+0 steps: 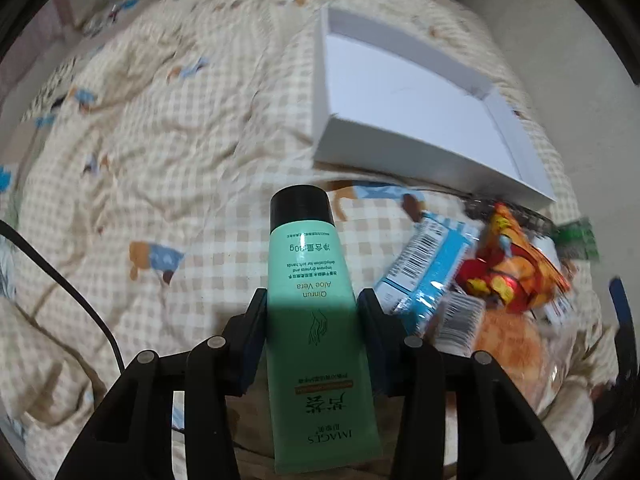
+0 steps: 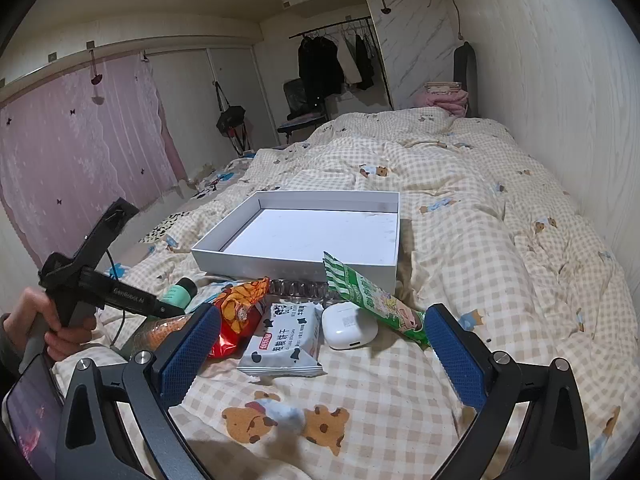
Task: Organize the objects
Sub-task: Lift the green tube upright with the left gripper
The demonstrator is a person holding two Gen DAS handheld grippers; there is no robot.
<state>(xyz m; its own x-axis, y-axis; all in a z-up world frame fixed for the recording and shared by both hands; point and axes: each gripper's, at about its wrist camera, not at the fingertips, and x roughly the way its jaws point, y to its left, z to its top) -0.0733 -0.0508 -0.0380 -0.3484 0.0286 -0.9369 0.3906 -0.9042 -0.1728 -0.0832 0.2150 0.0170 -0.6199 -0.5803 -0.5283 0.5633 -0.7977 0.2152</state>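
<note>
**Setting.** A bed under a checked bear-print quilt serves as the work area.

**Container.** White shallow box, lid off and nothing in it, lying flat on the quilt just beyond the clutter. Judged to be the destination for sorting, since it is open and sits next to the items.

**Item in hand.** Green hand-cream tube, black cap pointing away from the camera. It sits between the two pads of the left claw, which grips it by the body about mid-length. The tube is angled down toward the quilt, near the box's near wall. The mid-body hold keeps it steady for carrying.

**Loose items, clustered in front of the box:**
- red and orange snack bag
- grey-and-white biscuit packet, flat
- white earbud case, touching the biscuit packet
- green striped snack packet, propped against the box's front wall
- dark hair claw clip, against the same wall

**Idle tool.** Right claw, jaws spread wide with nothing between them, hanging low in front of the cluster, likely waiting its turn.

**Status.** Judged early: box unfilled, one item lifted.
</note>
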